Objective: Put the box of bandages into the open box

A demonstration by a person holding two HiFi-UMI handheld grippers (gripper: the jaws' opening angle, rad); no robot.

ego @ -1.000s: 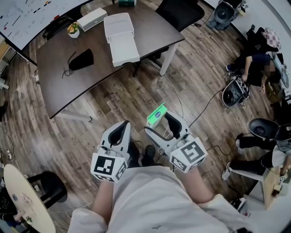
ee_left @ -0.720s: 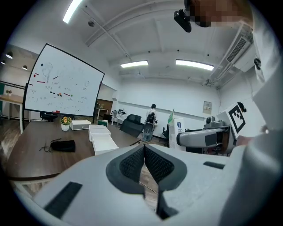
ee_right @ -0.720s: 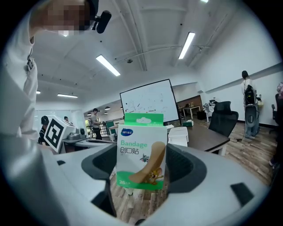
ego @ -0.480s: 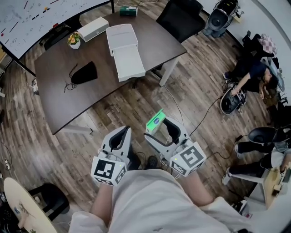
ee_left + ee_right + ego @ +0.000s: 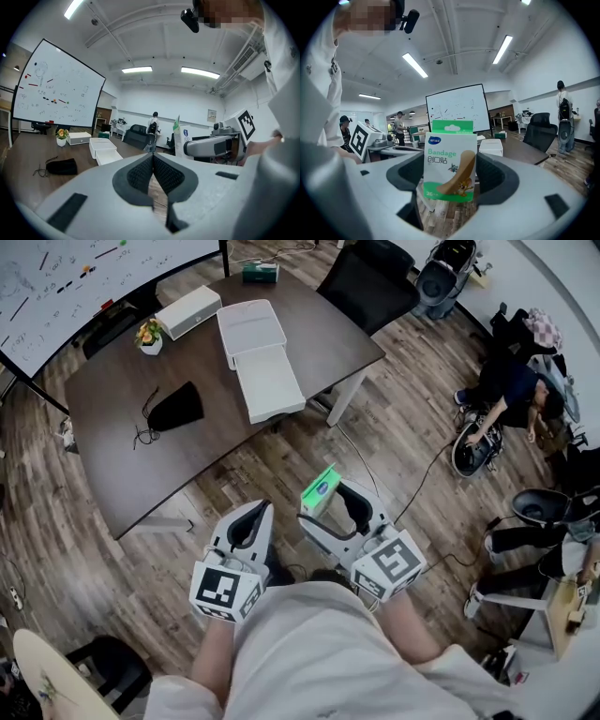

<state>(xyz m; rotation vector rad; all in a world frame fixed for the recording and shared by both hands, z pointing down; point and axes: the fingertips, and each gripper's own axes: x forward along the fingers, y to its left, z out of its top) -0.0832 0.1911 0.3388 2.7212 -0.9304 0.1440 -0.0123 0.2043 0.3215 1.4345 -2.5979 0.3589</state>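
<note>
The green and white box of bandages stands upright between the jaws of my right gripper, which is shut on it above the wooden floor. My left gripper hangs beside it, shut with its pads pressed together and nothing held. The open white box lies on the dark table, its lid flipped back, well ahead of both grippers. In the right gripper view the open box shows small behind the bandage box.
On the table also lie a black pouch, a small flower pot, a closed white box and a green box. A black chair stands at the table's far side. A person sits on the floor at right.
The table and open box have shifted slightly right and nearer in the head view as I step forward. Both grippers keep their pose, the right still holding the bandage box.
</note>
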